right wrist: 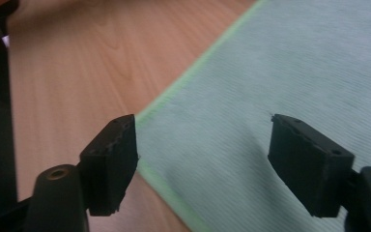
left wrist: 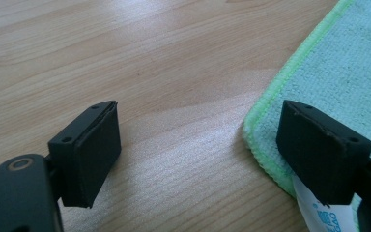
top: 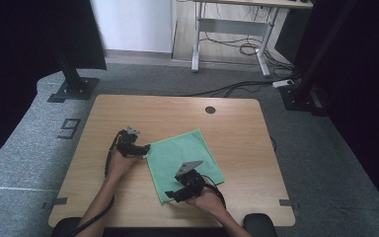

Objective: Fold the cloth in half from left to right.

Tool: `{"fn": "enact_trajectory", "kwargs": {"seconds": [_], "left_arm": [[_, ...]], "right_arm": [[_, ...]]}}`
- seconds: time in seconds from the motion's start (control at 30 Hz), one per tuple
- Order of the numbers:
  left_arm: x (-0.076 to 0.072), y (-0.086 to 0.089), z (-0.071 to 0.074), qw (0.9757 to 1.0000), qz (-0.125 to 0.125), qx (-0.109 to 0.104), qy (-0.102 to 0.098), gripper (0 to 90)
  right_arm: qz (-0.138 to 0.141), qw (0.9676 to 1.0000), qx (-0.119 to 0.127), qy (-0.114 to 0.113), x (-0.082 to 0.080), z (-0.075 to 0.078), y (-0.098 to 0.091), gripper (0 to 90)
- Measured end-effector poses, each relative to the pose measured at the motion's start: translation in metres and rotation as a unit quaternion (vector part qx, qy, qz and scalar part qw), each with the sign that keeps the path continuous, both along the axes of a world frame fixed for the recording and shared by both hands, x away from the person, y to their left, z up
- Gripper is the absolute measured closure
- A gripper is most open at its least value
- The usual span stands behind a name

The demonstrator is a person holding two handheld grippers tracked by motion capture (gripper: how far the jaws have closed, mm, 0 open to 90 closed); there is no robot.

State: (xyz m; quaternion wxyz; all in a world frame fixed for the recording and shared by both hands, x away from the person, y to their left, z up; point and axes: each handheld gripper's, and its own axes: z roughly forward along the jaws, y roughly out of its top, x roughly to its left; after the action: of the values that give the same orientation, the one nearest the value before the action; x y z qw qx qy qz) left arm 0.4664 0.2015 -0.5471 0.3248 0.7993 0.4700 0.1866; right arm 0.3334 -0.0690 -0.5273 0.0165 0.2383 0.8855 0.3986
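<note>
Nearest the high view's camera are the person's two forearms, which come in over the near edge of the wooden table (top: 128, 106).

At the left, the left gripper (top: 145, 150) lies low on the wood with its tips at the left corner of the green cloth (top: 185, 160). In the left gripper view its jaws stand wide apart with nothing held: one pad hangs over bare wood, the other over the cloth's bright green hem (left wrist: 270, 94) (a white label (left wrist: 321, 217) pokes out from under that pad). Bare tabletop shows in the gap between them.

The cloth lies flat near the middle of the table, turned so that its corners point toward the table's edges, with the small dark round grommet (top: 210, 109) in the tabletop well beyond its far corner.

At the right, the right gripper (top: 170, 195) sits at the cloth's near corner, its grey three-cornered plate (top: 188, 166) over the fabric. In the right gripper view its jaws are also well apart and grip nothing; the left pad hovers at the hemmed edge where cloth meets wood, the right pad over the cloth's pale surface.
</note>
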Motion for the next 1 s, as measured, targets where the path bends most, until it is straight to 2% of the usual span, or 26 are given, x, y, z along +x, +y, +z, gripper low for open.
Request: {"fn": "enact_trajectory", "kwargs": {"seconds": [0.27, 0.5, 0.53, 0.67, 0.8, 0.83, 0.87, 0.9, 1.0], "left_arm": [[-0.002, -0.001, 0.0, 1.0, -0.001, -0.003, -0.003, 19.9], [-0.004, -0.001, 0.001, 0.9999, -0.01, -0.005, -0.005, 25.6], [-0.005, -0.001, 0.001, 0.9999, -0.013, -0.006, -0.007, 27.3], [-0.01, -0.004, 0.001, 0.9993, -0.032, -0.012, -0.013, 43.7], [-0.014, -0.008, 0.001, 0.9984, -0.05, -0.021, -0.014, 62.9], [-0.015, -0.009, 0.002, 0.9978, -0.06, -0.027, -0.008, 70.3], [-0.015, -0.011, 0.002, 0.9973, -0.066, -0.032, -0.002, 82.7], [-0.016, -0.012, 0.002, 0.9977, -0.063, -0.027, -0.004, 88.4], [-0.014, -0.013, 0.004, 0.9977, -0.062, -0.026, 0.006, 89.5]], "right_arm": [[0.048, 0.9987, -0.005, 0.014, -0.012, -0.004, 0.023, 39.3], [0.066, 0.997, -0.04, -0.002, -0.02, -0.009, 0.036, 53.9], [0.066, 0.9967, -0.045, -0.01, -0.021, -0.009, 0.036, 56.5], [0.053, 0.9966, -0.055, -0.033, -0.022, -0.01, 0.034, 71.2], [0.039, 0.9969, -0.059, -0.034, -0.022, -0.01, 0.032, 81.8], [0.037, 0.9969, -0.06, -0.034, -0.022, -0.01, 0.032, 84.5], [0.038, 0.9967, -0.063, -0.035, -0.022, -0.009, 0.031, 85.3], [0.036, 0.9968, -0.062, -0.034, -0.022, -0.009, 0.031, 85.6], [0.037, 0.9966, -0.063, -0.037, -0.022, -0.009, 0.031, 86.3]]}}
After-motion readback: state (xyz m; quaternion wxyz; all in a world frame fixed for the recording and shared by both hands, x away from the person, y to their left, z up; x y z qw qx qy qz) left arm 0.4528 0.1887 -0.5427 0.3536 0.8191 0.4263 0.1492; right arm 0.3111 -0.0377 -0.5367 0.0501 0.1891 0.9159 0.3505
